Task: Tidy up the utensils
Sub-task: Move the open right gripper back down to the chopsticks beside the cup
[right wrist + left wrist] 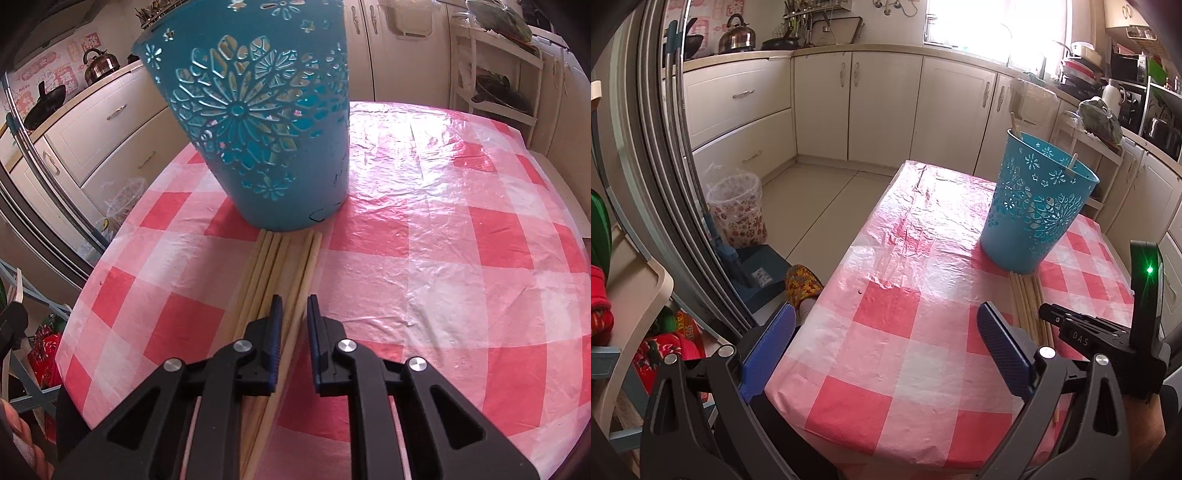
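A teal cut-out basket (1038,206) (258,129) stands on the pink checked tablecloth (886,332) (443,258). Two chopstick ends (1012,123) poke above its rim. Several wooden chopsticks (1027,295) (273,258) lie side by side on the cloth, their far ends against the basket's foot. My right gripper (294,306) is down on this bundle, its jaws narrowed onto the rightmost chopstick, which runs between the blue pads (276,325). In the left wrist view, the right gripper (1047,312) shows at the right edge. My left gripper (886,314) hovers wide open over the near table corner, holding nothing.
A fridge door (665,147) rises at the left, beside a lined waste bin (738,214) on the floor. A person's foot in a patterned slipper (803,282) is by the table's left edge. Cream cabinets (820,103) line the walls; a white shelf rack (495,74) stands beyond the table.
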Action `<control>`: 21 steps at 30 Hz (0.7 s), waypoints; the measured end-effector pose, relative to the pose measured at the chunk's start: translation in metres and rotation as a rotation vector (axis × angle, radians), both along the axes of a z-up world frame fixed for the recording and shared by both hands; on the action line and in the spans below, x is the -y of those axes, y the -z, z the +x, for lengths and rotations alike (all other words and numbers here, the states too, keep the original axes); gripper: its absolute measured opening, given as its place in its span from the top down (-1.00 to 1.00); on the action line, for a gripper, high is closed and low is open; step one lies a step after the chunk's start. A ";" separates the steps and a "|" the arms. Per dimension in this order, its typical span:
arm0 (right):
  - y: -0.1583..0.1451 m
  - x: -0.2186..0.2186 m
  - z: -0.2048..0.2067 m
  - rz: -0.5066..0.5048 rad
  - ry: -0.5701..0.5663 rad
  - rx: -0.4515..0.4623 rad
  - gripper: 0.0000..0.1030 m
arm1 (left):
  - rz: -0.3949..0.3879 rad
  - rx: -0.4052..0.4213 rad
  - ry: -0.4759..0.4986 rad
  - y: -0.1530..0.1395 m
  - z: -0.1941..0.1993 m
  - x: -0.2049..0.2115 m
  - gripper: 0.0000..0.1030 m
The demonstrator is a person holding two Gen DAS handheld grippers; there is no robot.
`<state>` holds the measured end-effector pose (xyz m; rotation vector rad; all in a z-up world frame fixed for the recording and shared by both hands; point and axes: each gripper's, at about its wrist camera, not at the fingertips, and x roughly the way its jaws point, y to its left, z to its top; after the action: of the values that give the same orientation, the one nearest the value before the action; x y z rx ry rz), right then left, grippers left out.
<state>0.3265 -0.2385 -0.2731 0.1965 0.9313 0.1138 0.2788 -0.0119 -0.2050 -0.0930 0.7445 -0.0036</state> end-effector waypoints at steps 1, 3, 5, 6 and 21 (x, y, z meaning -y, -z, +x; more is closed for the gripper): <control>0.000 0.003 -0.002 -0.001 -0.001 0.000 0.77 | 0.001 -0.002 0.001 0.000 0.000 0.001 -0.84; -0.001 0.008 -0.003 -0.007 0.002 0.000 0.78 | 0.002 -0.006 0.004 0.002 0.001 0.002 -0.84; -0.001 0.015 -0.005 0.025 -0.001 -0.003 0.78 | 0.002 -0.010 0.006 0.003 0.001 0.003 -0.84; 0.000 0.020 -0.006 0.058 -0.007 -0.005 0.78 | 0.003 -0.011 0.009 0.003 0.001 0.004 -0.84; -0.003 0.019 0.000 0.006 0.012 -0.008 0.78 | 0.015 -0.033 0.037 0.009 0.002 0.016 -0.84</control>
<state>0.3269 -0.2578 -0.2703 0.2081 0.9382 0.1049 0.2806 -0.0283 -0.2136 -0.0650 0.7795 -0.0312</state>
